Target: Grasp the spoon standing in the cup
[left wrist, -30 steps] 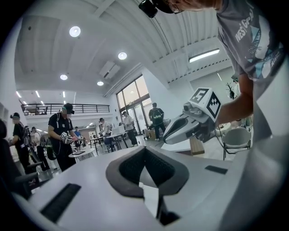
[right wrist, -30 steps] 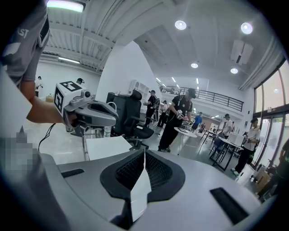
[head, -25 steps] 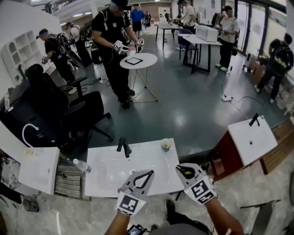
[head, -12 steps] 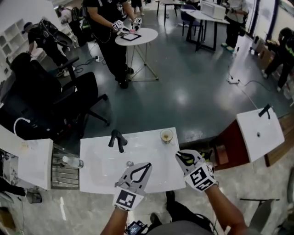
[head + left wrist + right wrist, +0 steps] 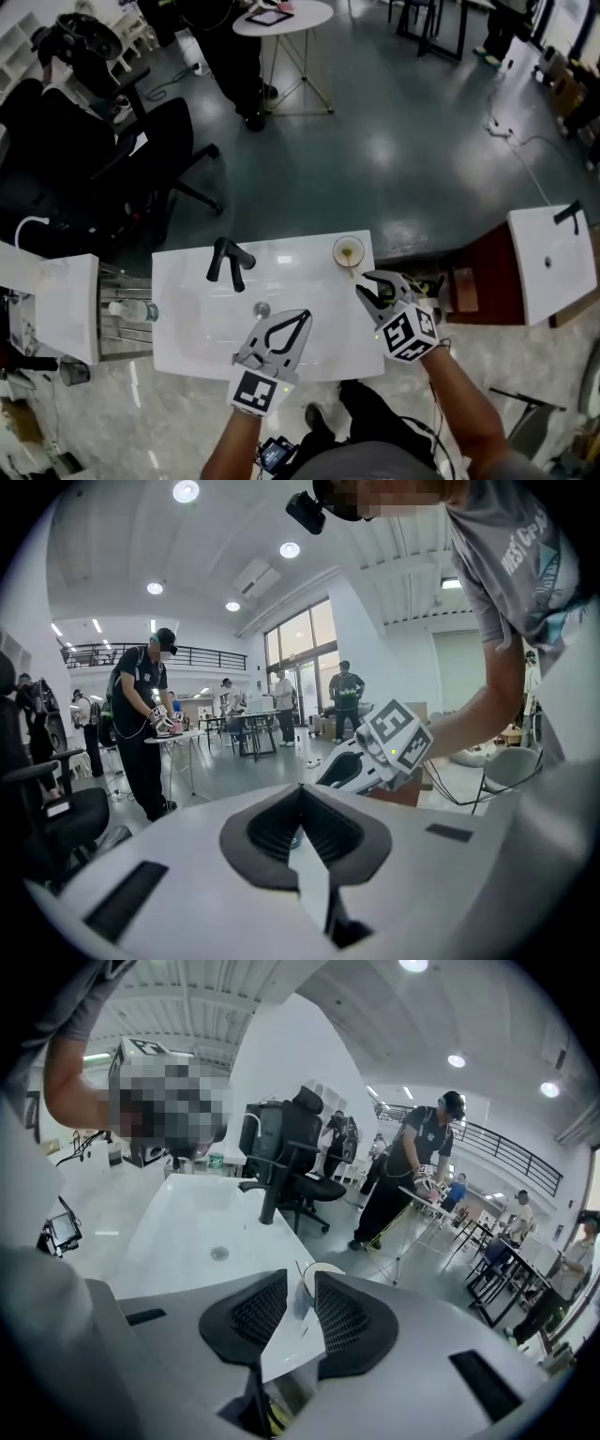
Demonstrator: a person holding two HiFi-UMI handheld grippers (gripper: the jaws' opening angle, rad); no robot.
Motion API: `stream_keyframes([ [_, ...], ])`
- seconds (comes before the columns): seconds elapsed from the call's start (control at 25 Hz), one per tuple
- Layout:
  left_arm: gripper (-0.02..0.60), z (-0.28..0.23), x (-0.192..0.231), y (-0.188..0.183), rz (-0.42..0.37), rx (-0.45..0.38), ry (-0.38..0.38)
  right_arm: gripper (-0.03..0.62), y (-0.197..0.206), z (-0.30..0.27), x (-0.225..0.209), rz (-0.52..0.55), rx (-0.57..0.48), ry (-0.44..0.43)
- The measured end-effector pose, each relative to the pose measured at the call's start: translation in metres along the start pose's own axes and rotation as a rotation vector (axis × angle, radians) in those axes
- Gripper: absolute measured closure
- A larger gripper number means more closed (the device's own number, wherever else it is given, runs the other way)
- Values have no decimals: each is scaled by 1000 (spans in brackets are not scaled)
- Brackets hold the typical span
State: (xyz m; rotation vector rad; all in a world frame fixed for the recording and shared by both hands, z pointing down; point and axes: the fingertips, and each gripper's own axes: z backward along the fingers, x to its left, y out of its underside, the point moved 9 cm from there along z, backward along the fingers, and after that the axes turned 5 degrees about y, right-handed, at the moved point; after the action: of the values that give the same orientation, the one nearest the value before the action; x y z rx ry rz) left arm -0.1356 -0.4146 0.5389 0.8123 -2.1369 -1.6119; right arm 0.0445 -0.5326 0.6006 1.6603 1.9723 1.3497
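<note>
A pale cup (image 5: 349,251) with a thin spoon (image 5: 349,259) standing in it sits at the far right corner of the white sink counter (image 5: 187,337). My right gripper (image 5: 367,284) hovers just short of the cup, and its jaws are opening with nothing between them. In the right gripper view the cup (image 5: 319,1271) and the spoon handle (image 5: 298,1272) show through the gap of the right gripper (image 5: 301,1293). My left gripper (image 5: 302,321) hangs over the basin, shut and empty. The left gripper (image 5: 300,799) sees the right gripper (image 5: 375,752) ahead.
A black faucet (image 5: 230,261) stands at the counter's far edge, with the drain (image 5: 262,308) nearer. A water bottle (image 5: 127,309) lies on a rack to the left. Another white sink unit (image 5: 553,258) stands at the right. A black office chair (image 5: 141,159) and a round table (image 5: 281,14) stand beyond.
The right gripper's jaws have gone from shut to apart and it has moved nearer the cup. The head view has tipped further down. The left gripper stays shut.
</note>
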Motion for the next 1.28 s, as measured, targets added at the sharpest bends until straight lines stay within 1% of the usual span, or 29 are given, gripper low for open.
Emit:
stream_keyframes([
  [0.2, 580, -14, 0, 8, 35, 15, -15, 464, 10, -23, -3, 87, -19, -38],
  [0.44, 580, -18, -3, 17, 91, 54, -45, 465, 18, -40, -1, 136, -29, -83],
  [0.48, 580, -20, -2, 16, 96, 54, -48, 475, 17, -41, -4, 143, -26, -82],
  [0.6, 580, -25, 6, 9, 81, 31, -47, 530, 13, -42, -13, 156, -29, -47],
  [0.72, 580, -19, 13, 17, 51, 25, -48, 555, 13, -49, -9, 156, -38, -16],
  [0.84, 580, -9, 15, 32, 46, 33, -54, 559, 13, -57, 1, 141, -45, -1],
  [0.92, 580, -5, 17, 35, 41, 33, -55, 560, 11, -58, 3, 135, -48, 14],
  [1.16, 580, 13, 13, 21, 21, 17, -59, 560, -9, -37, 2, 113, -62, 65],
  [1.28, 580, 24, 10, 11, 7, 6, -63, 560, -19, -25, 1, 123, -71, 89],
])
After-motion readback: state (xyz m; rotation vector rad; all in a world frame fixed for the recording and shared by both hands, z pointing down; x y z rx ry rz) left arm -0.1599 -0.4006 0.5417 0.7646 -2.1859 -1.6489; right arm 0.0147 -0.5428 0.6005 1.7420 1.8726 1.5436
